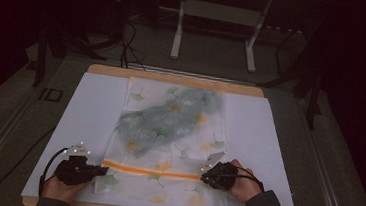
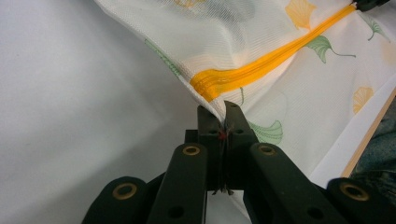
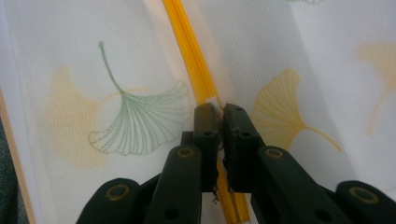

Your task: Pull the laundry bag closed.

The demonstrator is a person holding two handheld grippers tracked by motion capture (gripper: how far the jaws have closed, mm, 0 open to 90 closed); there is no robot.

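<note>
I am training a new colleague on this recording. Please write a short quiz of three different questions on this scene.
1. True or false: the left hand-held gripper is shut on the mesh bag at the end of its orange zipper.
2. What does the right hand-held gripper grip? A) bare mesh B) the white piece on the zipper C) the table edge
3. Fill in: a grey-blue ___ shows through the mesh.

Key: 1 true; 2 B; 3 garment (folded cloth; its exact type cannot be told).

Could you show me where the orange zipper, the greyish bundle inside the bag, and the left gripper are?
Orange zipper (image 1: pixel 151 170), high view, mid-length.
Grey-blue garment inside the white mesh bag (image 1: pixel 169 119), high view, its centre.
Left gripper (image 1: pixel 102 170), high view, jaw tips at the bag's edge.
</note>
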